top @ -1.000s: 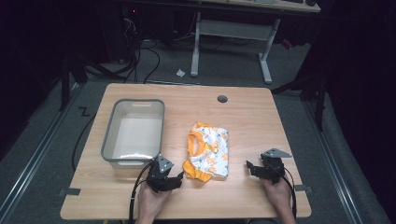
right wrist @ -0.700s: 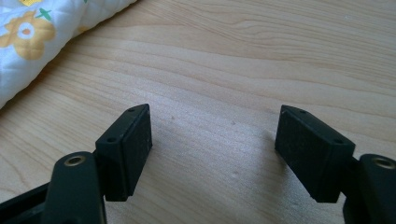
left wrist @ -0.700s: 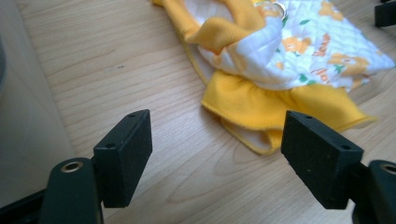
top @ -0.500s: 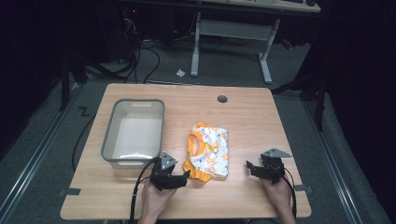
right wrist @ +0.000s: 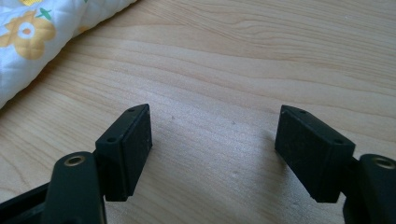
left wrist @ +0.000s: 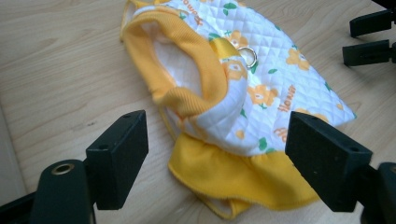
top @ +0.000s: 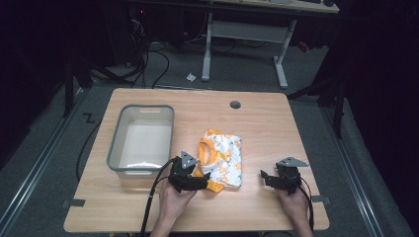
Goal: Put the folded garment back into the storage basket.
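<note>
At the table's near edge, the left gripper (top: 204,178) has its jaws spread wide, straddling the yellow hem of a small quilted pet vest (left wrist: 243,88) without gripping it. The right gripper (top: 264,177), jaws also released, hovers over bare wood (right wrist: 261,60) just right of the vest, well apart from it. The floral vest (top: 222,158) lies mid-table. To its left sits a grey plastic tub (top: 116,143); beyond both, open tabletop reaches a cable hole (top: 235,104)

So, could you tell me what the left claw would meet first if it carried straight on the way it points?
Probably the yellow hem of the little quilted garment, which lies just ahead between the open left claw jaws.
</note>
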Demonstrator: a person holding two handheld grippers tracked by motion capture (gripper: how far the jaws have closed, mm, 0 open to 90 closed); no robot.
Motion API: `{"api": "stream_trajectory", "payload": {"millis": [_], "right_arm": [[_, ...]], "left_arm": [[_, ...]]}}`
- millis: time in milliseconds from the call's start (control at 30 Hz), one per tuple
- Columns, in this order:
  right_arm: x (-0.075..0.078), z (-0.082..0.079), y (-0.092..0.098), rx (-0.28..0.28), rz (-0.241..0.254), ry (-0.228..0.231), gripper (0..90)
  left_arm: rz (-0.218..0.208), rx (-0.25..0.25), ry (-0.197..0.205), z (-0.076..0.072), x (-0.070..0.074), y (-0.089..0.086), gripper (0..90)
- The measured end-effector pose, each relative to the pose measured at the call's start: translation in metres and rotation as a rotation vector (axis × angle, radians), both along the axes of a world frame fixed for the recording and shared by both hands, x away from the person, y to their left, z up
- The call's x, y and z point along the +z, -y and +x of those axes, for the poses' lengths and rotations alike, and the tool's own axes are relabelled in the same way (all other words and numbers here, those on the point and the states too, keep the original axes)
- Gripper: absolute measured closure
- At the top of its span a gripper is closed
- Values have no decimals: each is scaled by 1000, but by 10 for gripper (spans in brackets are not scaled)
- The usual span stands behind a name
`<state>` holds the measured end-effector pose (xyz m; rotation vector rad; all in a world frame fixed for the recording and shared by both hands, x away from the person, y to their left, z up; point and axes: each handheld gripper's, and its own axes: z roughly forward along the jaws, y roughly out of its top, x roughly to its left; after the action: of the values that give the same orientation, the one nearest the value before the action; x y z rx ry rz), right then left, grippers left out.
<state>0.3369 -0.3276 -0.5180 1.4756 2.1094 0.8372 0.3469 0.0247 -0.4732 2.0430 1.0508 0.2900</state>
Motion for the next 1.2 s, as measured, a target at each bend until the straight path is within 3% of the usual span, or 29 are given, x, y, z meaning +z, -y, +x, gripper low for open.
{"api": "stream_trajectory", "payload": {"millis": [367,600,967,1200], "right_arm": [[0,0,0,1,0,0,275],[0,0,0,3,-1,1,275],[0,0,0,2,-1,1,275],[0,0,0,3,-1,1,275]], "left_arm": [[-16,47,-28,28,0,14,188],[37,38,-40,48,-1,32,162],[29,78,-90,67,-19,37,176],[94,100,-134,74,-33,39,195]]}}
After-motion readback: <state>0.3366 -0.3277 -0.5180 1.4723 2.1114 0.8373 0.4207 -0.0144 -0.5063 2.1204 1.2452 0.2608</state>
